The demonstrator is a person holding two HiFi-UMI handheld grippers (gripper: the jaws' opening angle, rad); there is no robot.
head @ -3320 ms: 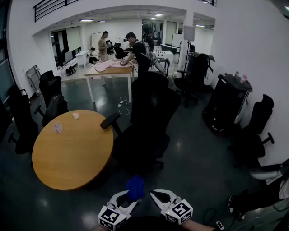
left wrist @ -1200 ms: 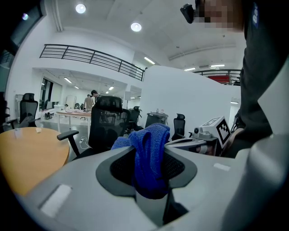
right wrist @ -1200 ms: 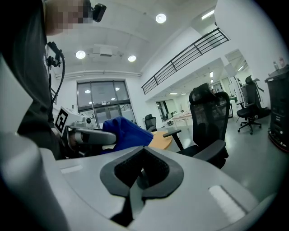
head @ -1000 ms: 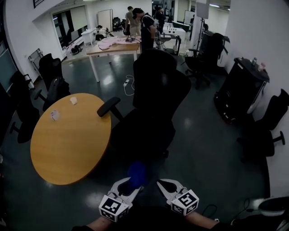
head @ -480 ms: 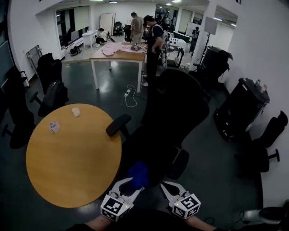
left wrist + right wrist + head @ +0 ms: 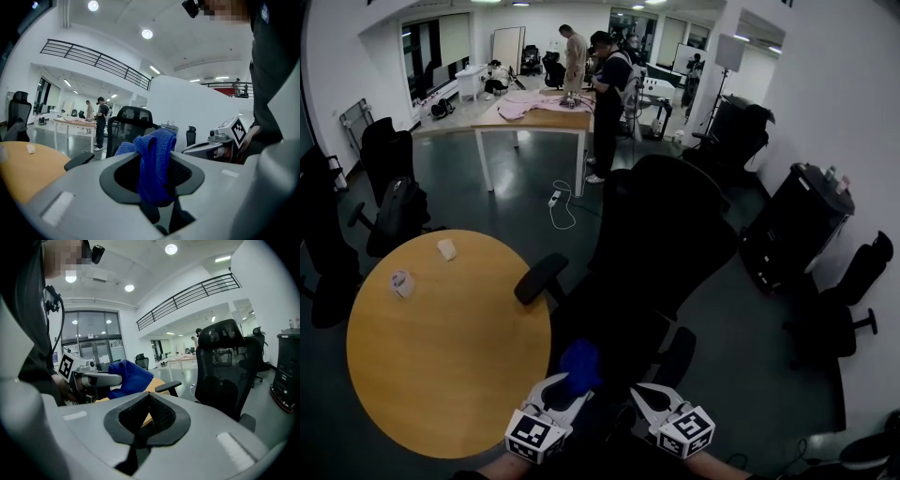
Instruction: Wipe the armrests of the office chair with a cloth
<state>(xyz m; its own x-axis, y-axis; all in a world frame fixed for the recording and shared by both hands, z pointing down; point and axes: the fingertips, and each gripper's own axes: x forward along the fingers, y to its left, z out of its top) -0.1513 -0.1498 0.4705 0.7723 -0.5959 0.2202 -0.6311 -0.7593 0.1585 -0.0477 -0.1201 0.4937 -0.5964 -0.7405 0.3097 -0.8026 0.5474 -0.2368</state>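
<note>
Blue cloth (image 6: pixel 152 161) sits pinched in left tongs (image 6: pixel 566 390); right tongs (image 6: pixel 651 395) clenched empty beside it.

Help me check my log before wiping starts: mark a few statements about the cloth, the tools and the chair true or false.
The left tool is shut on the blue cloth. True.
The right tool grips a second cloth. False: its jaws are together, with nothing between them.
The blue cloth rests on the armrest of the office chair. False: it is held in the air, short of the armrest.
A round table stands beside the office chair. True.
</note>
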